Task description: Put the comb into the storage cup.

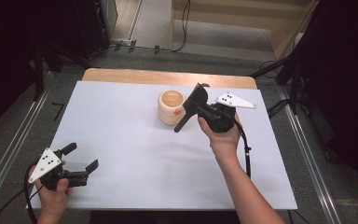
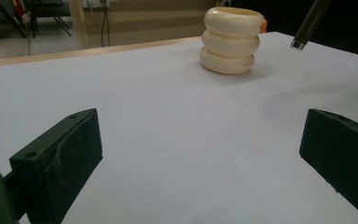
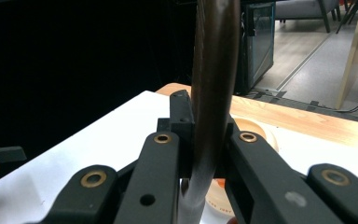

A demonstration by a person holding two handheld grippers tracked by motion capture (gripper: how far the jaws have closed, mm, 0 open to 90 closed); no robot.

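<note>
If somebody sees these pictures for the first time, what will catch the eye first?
First the cream ringed holder standing near the far edge of the white table. Just right of it, the right gripper is shut on a dark spatula. The left gripper waits open at the near left corner.

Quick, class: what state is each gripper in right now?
Left gripper: open, holding nothing.
Right gripper: closed on a dark spatula, beside the cream holder.

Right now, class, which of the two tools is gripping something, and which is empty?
The right tool, beside the cream ringed holder, is shut on a dark spatula. The left tool, near the table's front corner, is open with nothing between.
</note>
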